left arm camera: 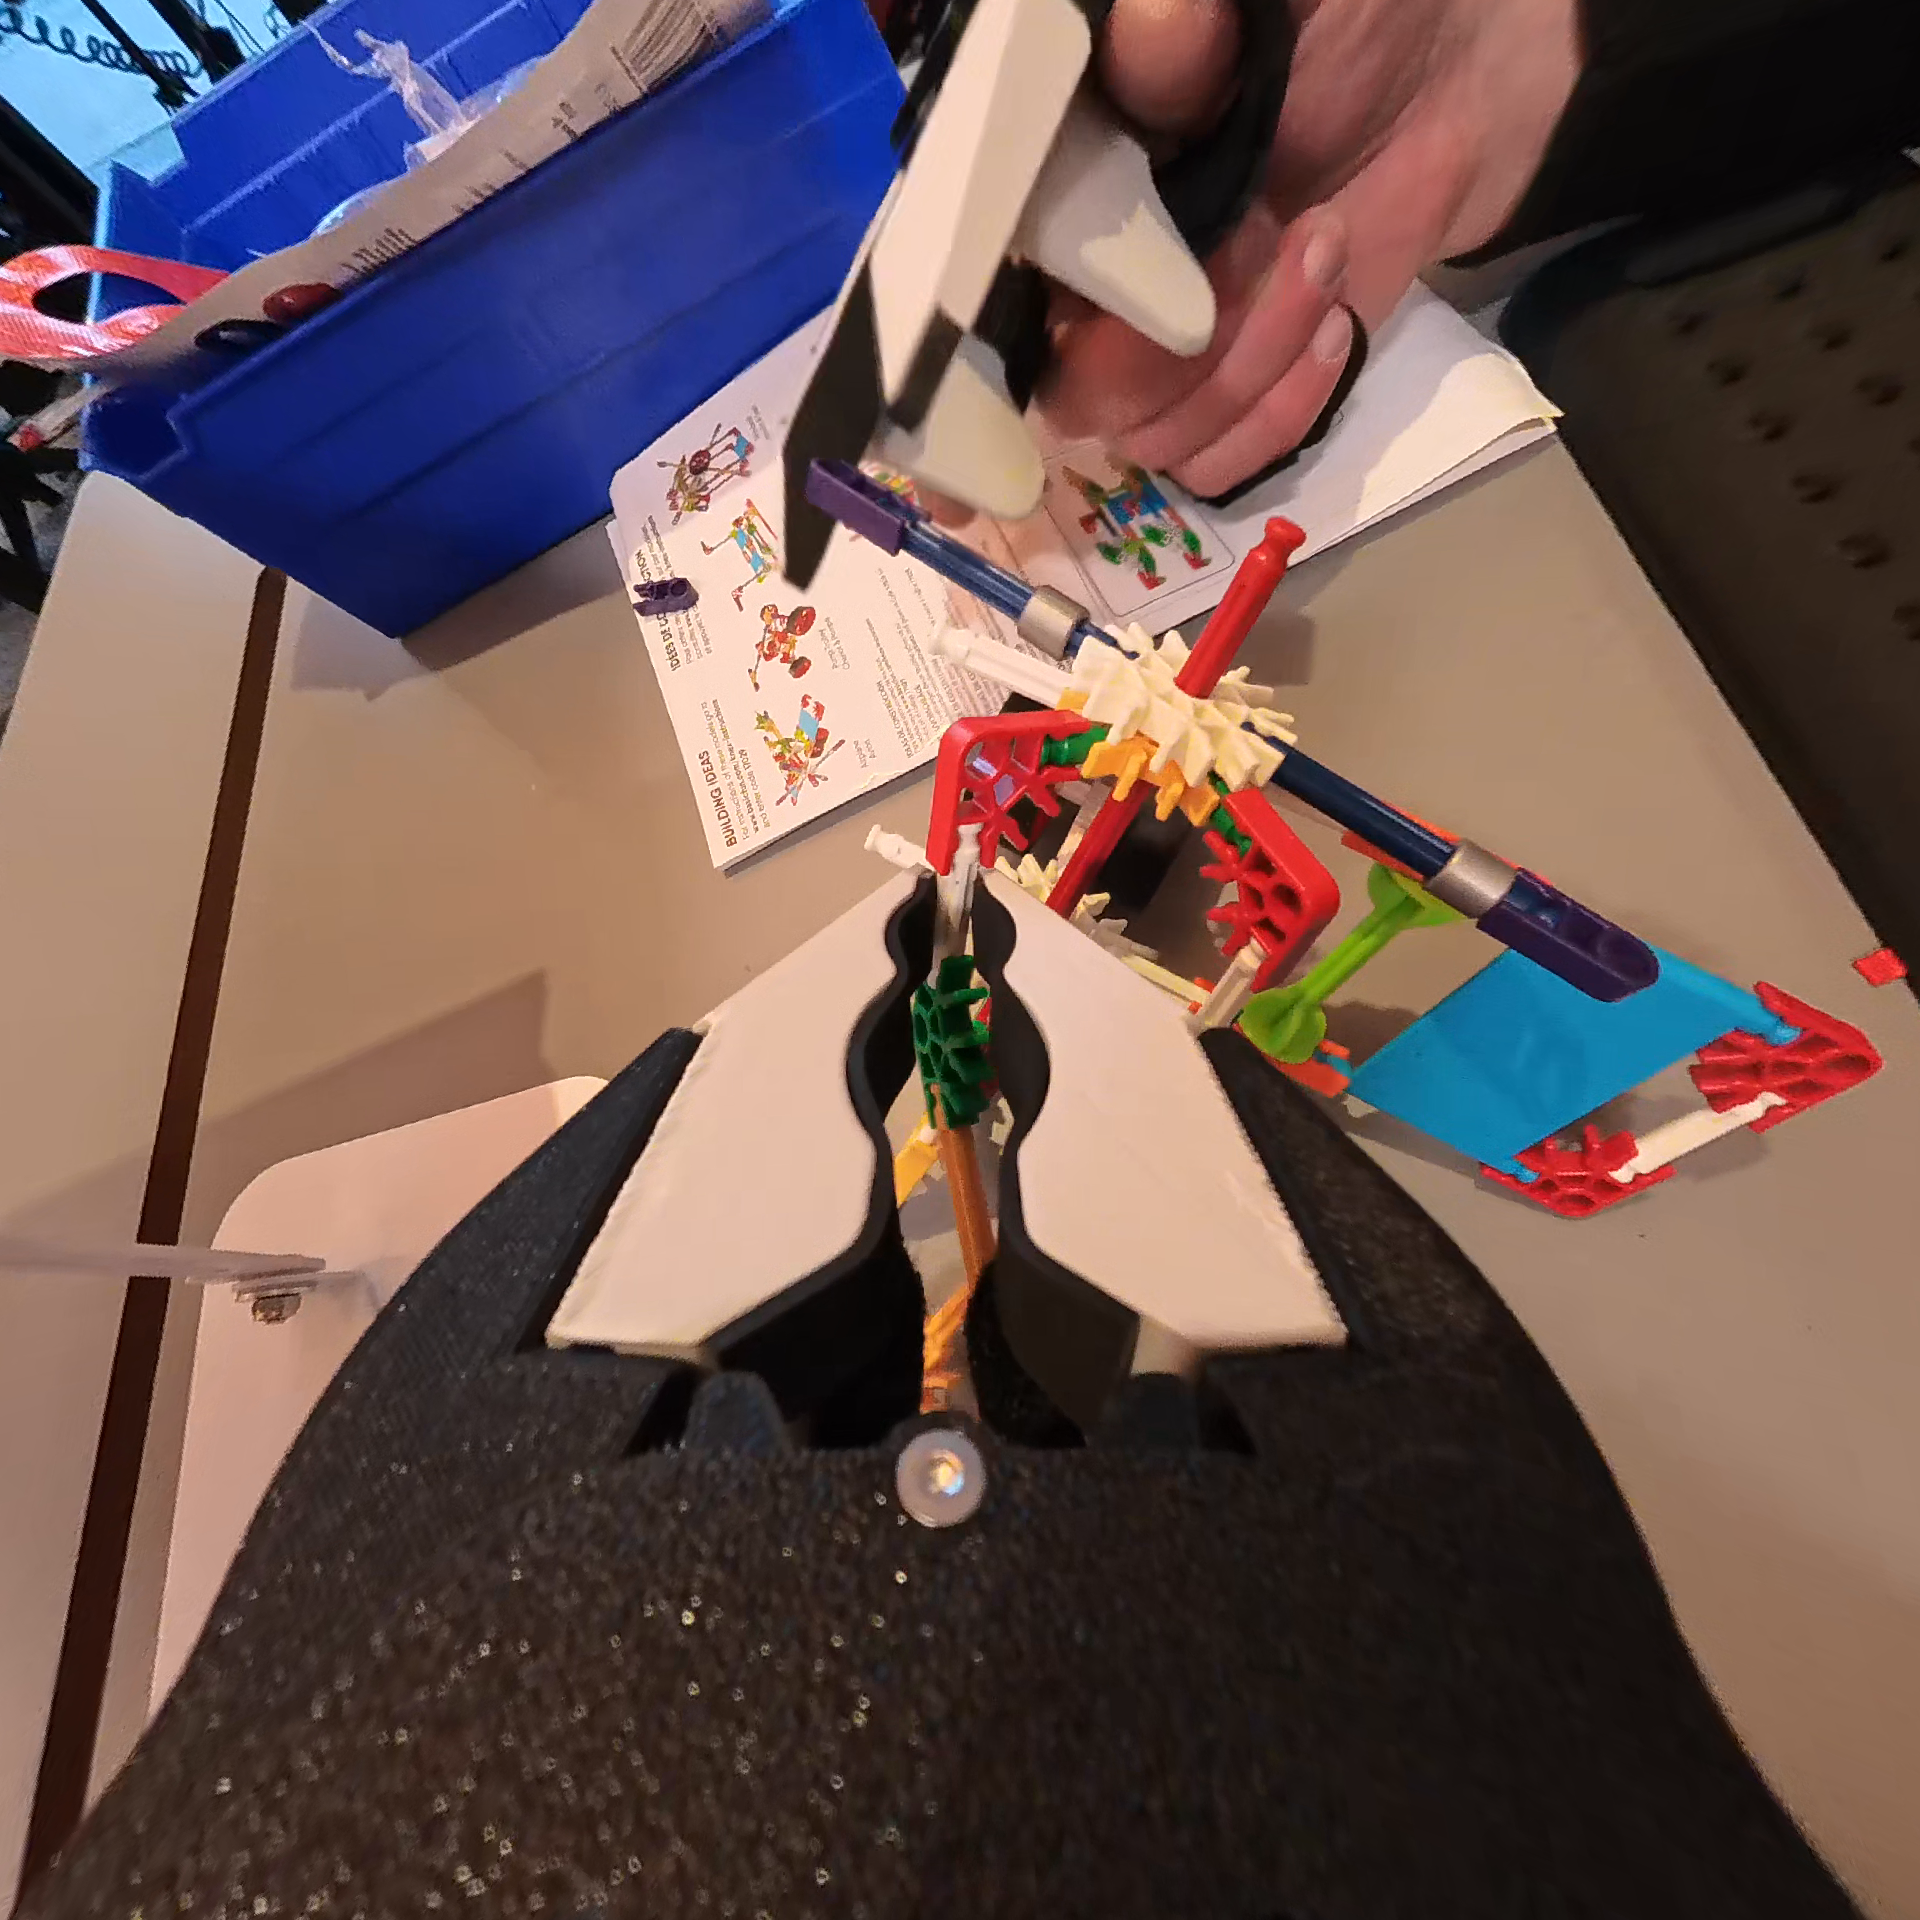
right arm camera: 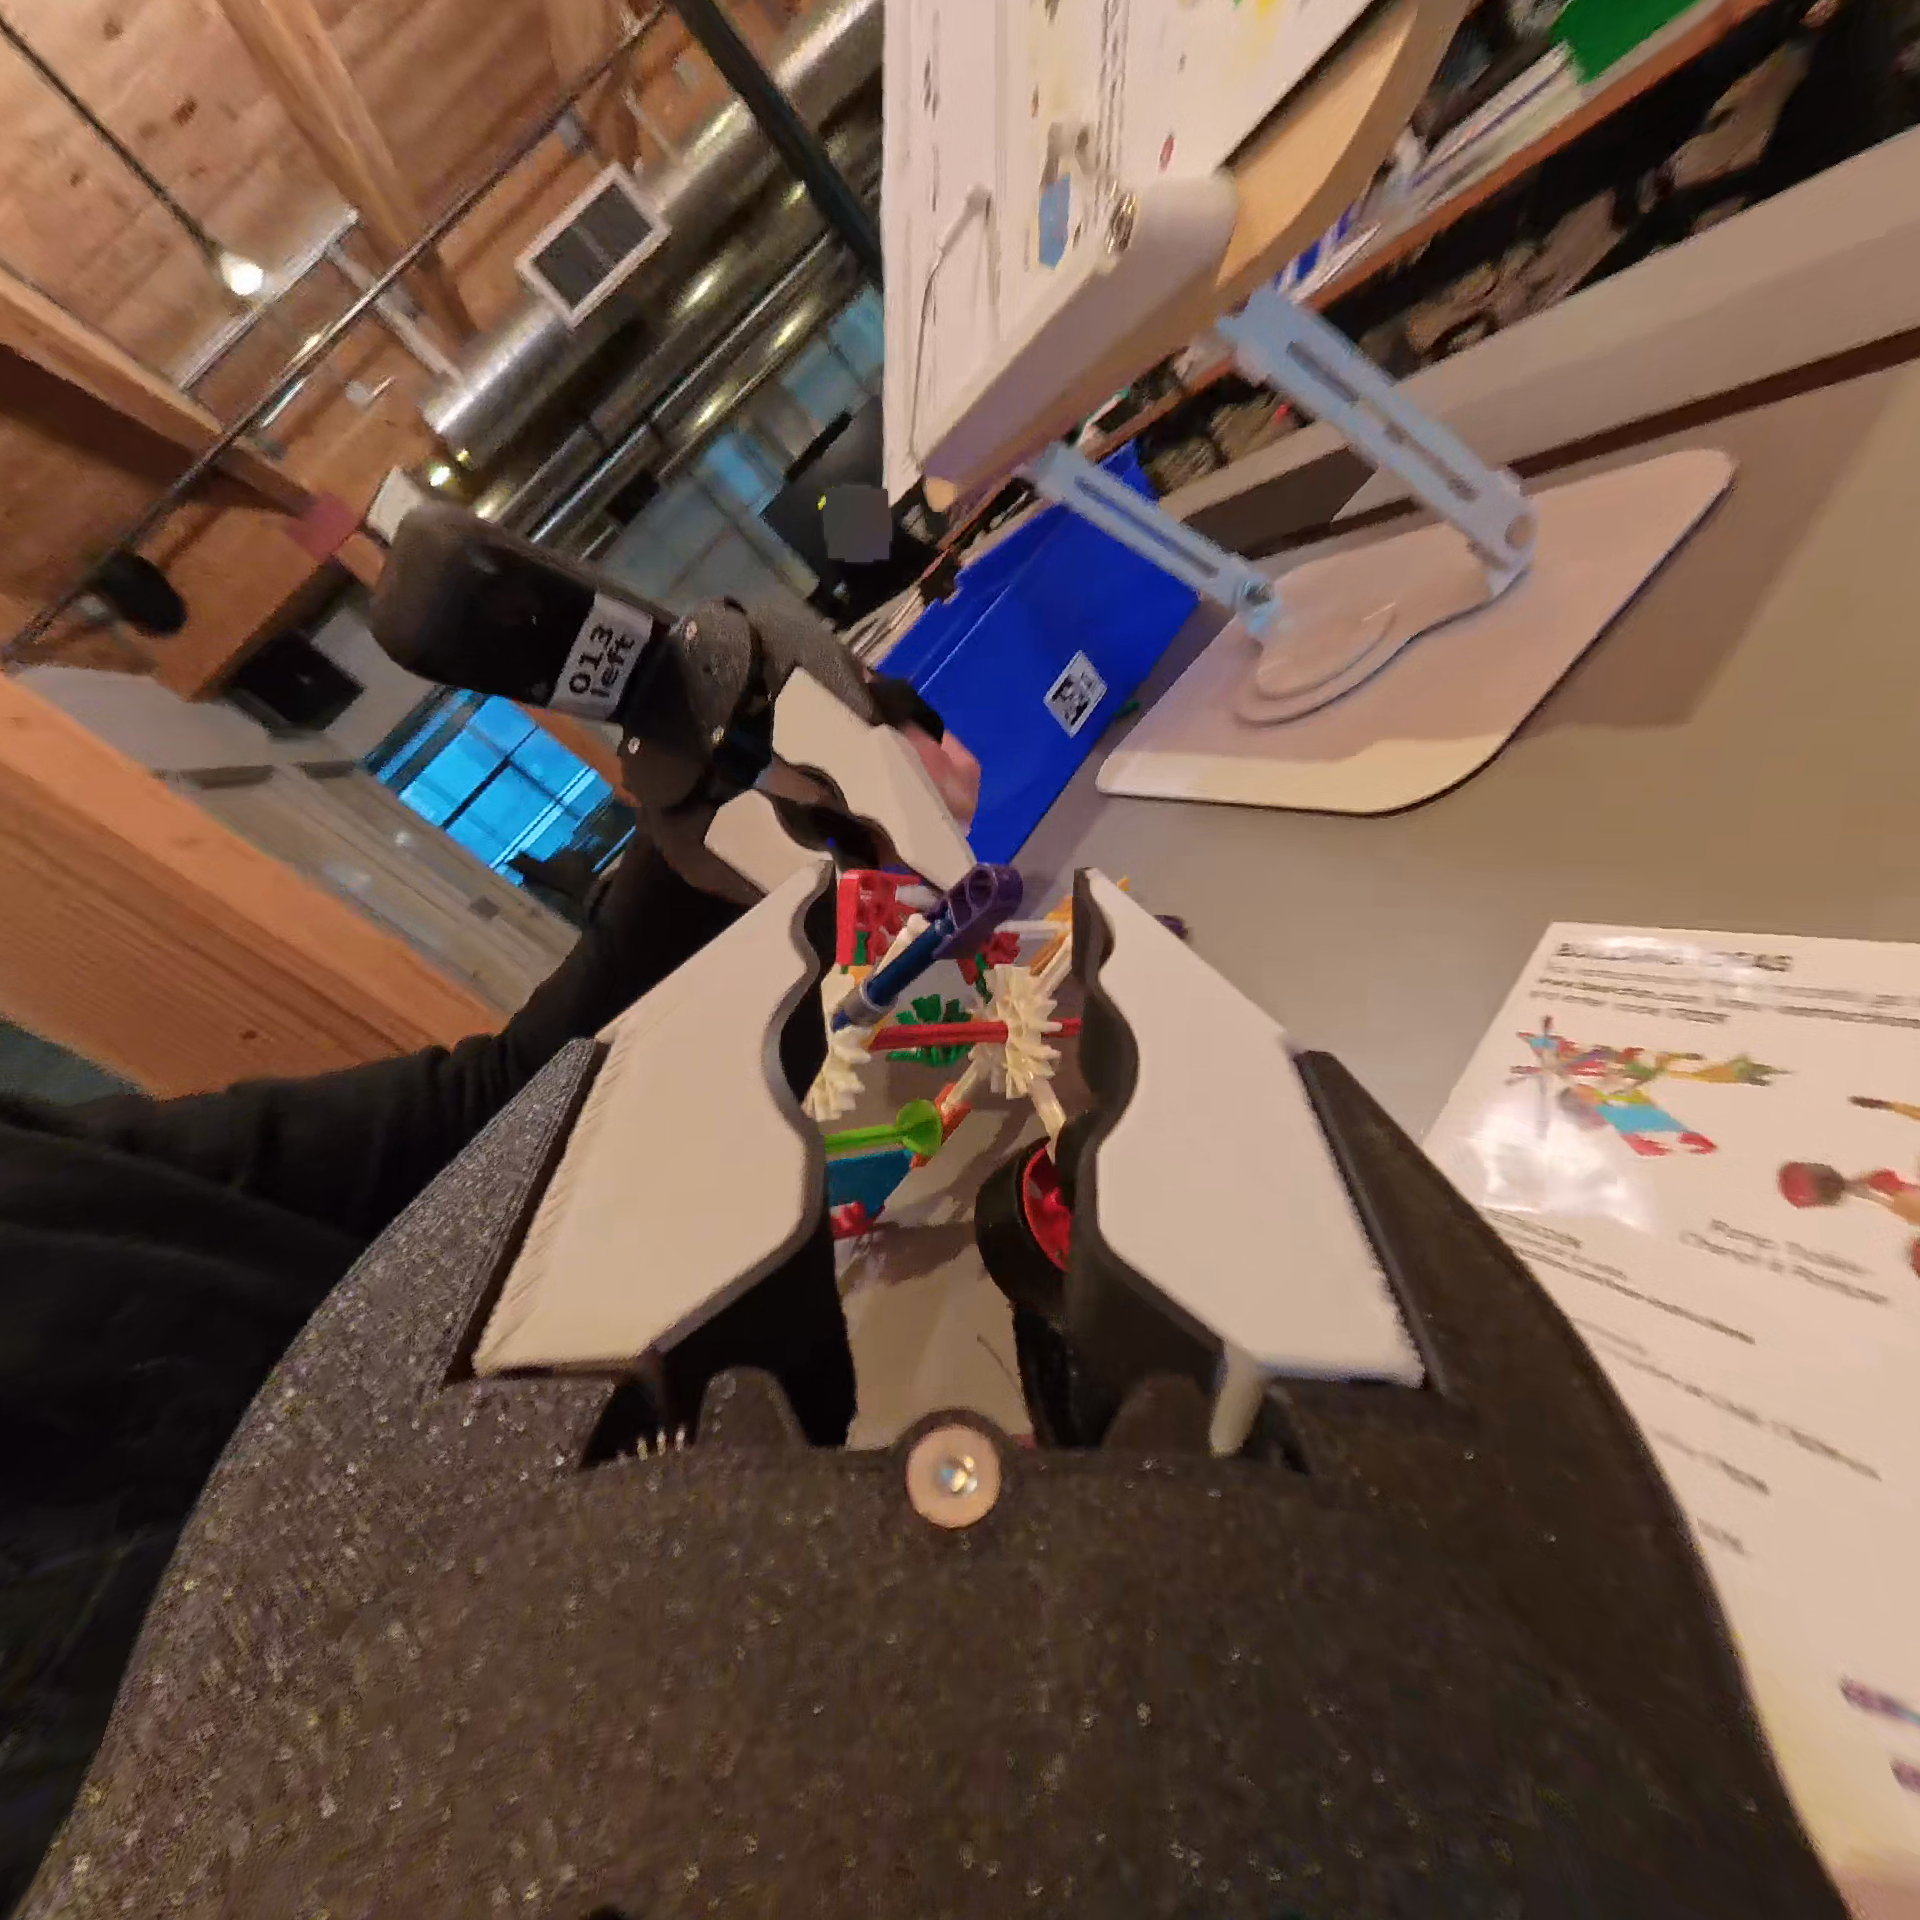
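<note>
Left gripper (left arm camera: 948,883) jaws clamp model (left arm camera: 1195,831); blue rod (left arm camera: 1351,810) seemingly slants right.

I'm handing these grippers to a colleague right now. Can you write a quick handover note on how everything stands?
Left gripper: shut on a white rod of the construction toy model, just above a green connector.
Right gripper: open, jaws on either side of the purple connector that ends the model's blue rod; not clamped.
The model sits on the grey table. An instruction sheet lies behind it with a loose purple piece on it. A blue bin stands beyond.
</note>
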{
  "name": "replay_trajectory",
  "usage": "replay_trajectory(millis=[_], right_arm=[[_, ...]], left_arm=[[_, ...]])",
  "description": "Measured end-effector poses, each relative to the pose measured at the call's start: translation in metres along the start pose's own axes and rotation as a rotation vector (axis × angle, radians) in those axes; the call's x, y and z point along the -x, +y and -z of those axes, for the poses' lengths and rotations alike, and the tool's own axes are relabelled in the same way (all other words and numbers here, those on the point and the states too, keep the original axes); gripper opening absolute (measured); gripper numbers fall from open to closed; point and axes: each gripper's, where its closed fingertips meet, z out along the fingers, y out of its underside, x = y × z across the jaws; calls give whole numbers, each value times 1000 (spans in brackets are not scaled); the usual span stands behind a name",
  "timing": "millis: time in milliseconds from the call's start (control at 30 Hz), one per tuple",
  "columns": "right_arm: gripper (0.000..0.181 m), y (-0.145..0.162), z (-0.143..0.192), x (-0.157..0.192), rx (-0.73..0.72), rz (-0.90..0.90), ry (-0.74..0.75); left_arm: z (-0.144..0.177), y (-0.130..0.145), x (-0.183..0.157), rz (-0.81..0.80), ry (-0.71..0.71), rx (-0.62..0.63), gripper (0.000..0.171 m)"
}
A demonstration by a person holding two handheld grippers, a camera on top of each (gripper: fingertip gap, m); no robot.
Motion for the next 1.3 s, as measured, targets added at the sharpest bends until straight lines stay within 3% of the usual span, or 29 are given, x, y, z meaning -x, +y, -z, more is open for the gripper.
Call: replay_trajectory(millis=[100, 167, 333, 500, 633, 733, 833, 933, 1000, 1100, 1200, 1300], right_arm=[[42, 3, -9, 2, 15, -33, -72], [15, 2, -9, 6, -14, -17, -102], [8, -4, -10, 1, -58, 95, -27], [9, -9, -9, -11, -46, 347, 203], [3, -6, -9, -29, 31, 658, 462], [3, -9, -13, -13, 40, 763, 476], [3, -17, -8, -16, 10, 700, 475], [3, -22, -4, 3, 14, 714, 427], [3, -29, -2, 14, 12, 745, 444], [3, -27, -7, 30, 60, 787, 434], [3, -19, -13, 39, 82, 752, 397], [4, -15, -19, 41, 59, 665, 363]], left_arm=[[0, 1, 1, 3, -5, -1, 4], [0, 1, 1, 5, -1, -7, 4], [-2, 0, 2, 19, 2, -16, 4], [-4, 1, 5, 15, -22, -2, 3], [-6, 0, -1, 19, 0, -6, 3], [-9, 1, 5, 5, -40, 7, 3], [-6, 4, 6, 11, -45, 22, 3], [-2, 10, 20, 28, -116, 60, 5], [4, 11, 27, 44, -156, 84, 33], [25, -1, 27, 45, -170, 83, 52], [53, -23, 13, -76, -192, 78, 57], [71, -39, -28, -285, -170, 99, 56]])
